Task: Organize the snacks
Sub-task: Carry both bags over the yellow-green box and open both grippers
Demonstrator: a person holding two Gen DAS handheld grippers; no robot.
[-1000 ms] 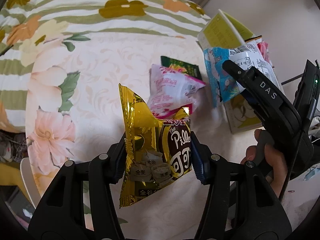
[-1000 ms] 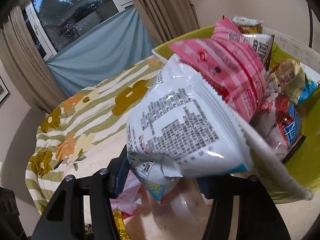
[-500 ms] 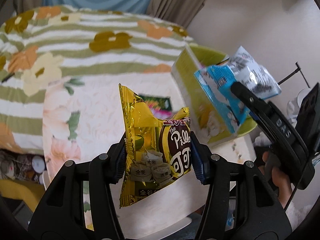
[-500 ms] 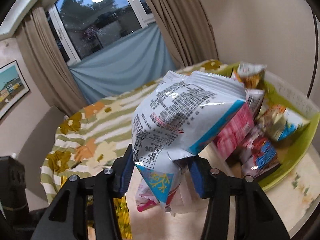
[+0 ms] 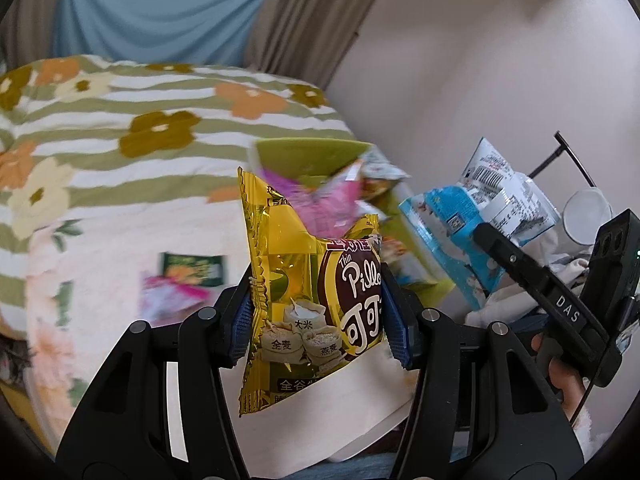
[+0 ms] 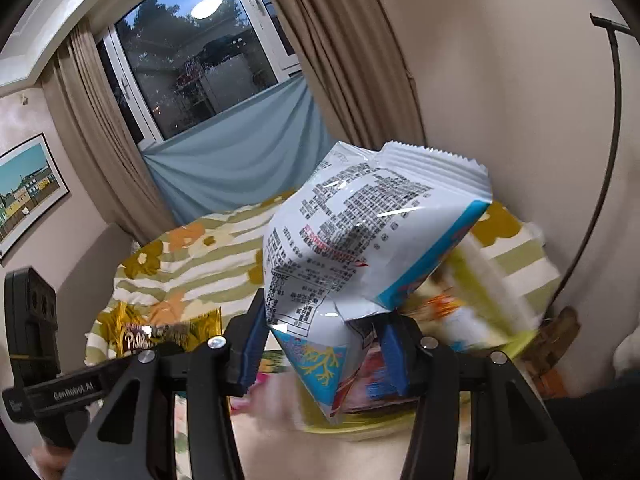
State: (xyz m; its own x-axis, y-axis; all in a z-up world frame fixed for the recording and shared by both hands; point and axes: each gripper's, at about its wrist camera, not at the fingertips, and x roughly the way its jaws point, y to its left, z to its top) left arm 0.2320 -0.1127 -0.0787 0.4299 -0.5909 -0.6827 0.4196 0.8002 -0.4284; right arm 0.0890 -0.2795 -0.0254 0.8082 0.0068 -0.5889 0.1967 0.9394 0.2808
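Left gripper (image 5: 318, 320) clamped on gold snack pack (image 5: 308, 304), held upright above floral tablecloth (image 5: 100, 200). Right gripper (image 6: 324, 350) clamped on lower corner of white-and-blue snack bag (image 6: 360, 240), raised in air. Green basket (image 5: 312, 156) of snacks behind, blurred. Green packet (image 5: 192, 270) and what looks like pink packet (image 5: 168, 296) lie on cloth.
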